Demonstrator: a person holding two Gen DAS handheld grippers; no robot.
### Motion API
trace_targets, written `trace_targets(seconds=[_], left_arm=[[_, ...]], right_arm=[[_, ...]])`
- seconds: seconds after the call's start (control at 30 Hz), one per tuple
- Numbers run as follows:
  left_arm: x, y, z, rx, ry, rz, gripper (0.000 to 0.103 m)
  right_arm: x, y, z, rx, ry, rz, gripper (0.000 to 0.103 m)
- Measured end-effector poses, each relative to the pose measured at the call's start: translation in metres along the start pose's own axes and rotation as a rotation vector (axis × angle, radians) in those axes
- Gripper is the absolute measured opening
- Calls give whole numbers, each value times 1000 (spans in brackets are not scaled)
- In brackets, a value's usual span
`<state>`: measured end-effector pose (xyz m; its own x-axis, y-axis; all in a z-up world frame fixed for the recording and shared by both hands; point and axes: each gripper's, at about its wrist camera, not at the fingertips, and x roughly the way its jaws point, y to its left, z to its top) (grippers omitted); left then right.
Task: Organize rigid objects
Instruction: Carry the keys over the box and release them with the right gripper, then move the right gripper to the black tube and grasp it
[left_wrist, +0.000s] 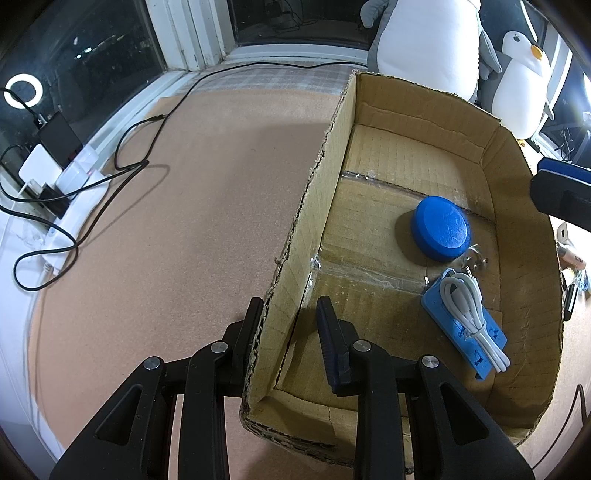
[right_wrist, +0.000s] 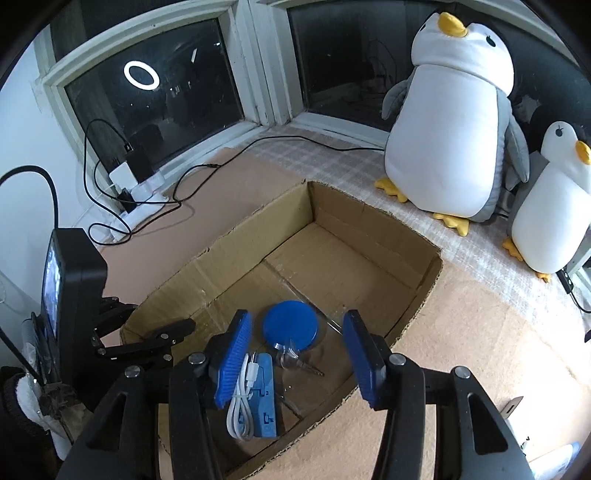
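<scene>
a tan counter (right_wrist: 461, 332) carries an open cardboard box (right_wrist: 229, 254), two plush penguins (right_wrist: 450, 140), black cables (left_wrist: 129, 173).

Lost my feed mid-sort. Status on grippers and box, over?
Left gripper shut on box wall. Right gripper open, empty, over box. Inside: blue lid, blue holder with white cable. Nothing in the way.

The left wrist camera is looking steeply down, close at the cardboard box's (left_wrist: 317, 206) left wall; the right wrist camera is looking down from above it; both are sharing its inside
</scene>
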<state>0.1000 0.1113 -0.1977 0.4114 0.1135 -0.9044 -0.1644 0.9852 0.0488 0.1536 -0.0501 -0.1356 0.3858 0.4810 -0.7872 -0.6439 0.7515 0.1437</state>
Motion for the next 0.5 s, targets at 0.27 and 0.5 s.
trace_targets(seconds=[0.27, 0.5], left_arm=[[0, 0, 0, 1, -1, 1, 27], [0, 0, 0, 3, -2, 3, 27]], right_arm=[[-22, -8, -7, 44, -35, -2, 48], [-62, -39, -34, 152, -79, -17, 48]])
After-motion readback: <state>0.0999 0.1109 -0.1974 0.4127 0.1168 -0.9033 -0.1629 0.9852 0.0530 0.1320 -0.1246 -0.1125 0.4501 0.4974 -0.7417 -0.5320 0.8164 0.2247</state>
